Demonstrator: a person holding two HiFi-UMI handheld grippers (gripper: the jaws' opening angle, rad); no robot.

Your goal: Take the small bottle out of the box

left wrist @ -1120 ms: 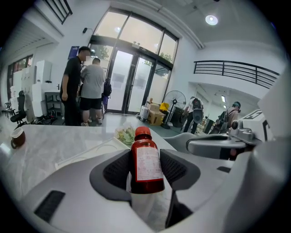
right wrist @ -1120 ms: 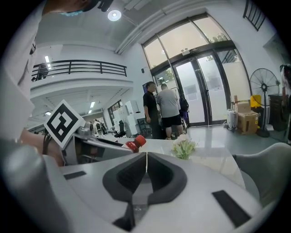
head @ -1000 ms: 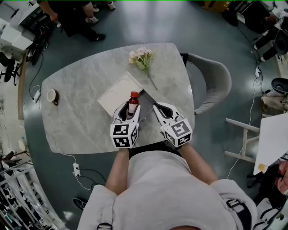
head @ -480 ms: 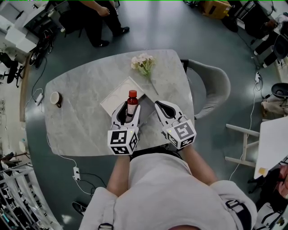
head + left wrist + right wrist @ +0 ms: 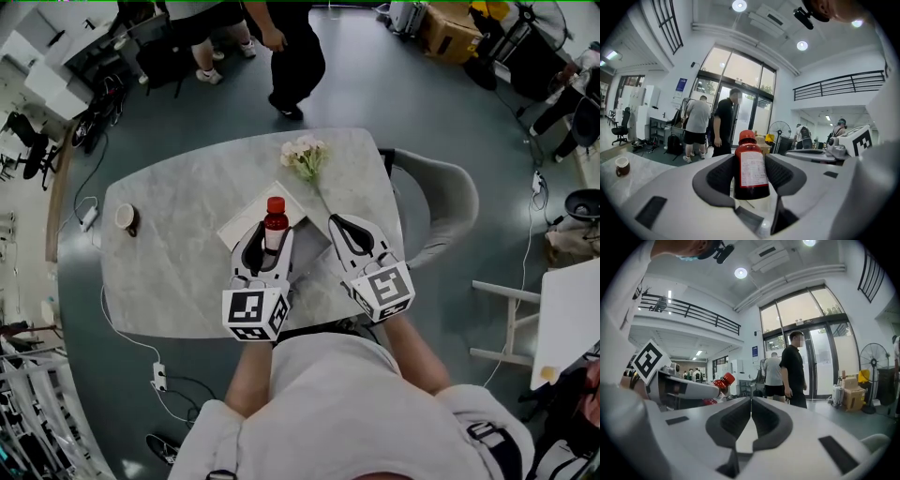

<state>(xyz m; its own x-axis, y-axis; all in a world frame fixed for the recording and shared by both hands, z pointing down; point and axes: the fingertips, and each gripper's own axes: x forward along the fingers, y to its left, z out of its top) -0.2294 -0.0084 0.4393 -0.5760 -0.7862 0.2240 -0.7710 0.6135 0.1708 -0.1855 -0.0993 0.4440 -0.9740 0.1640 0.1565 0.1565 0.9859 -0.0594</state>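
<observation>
The left gripper (image 5: 271, 242) squeezes the small bottle (image 5: 751, 169) between its jaws. The bottle stands straight up, red cap on top. The box (image 5: 242, 219) lies by those jaw tips. The right gripper (image 5: 342, 228) has its jaws pressed together, empty.

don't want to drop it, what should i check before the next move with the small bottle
1. Left claw shut on the small bottle: ok.
2. Bottle upright, red cap on: ok.
3. Bottle's base clear of the box: cannot tell.
4. Right claw shut, empty, apart from the bottle: ok.
5. Bare table left of the box for a set-down: ok.
</observation>
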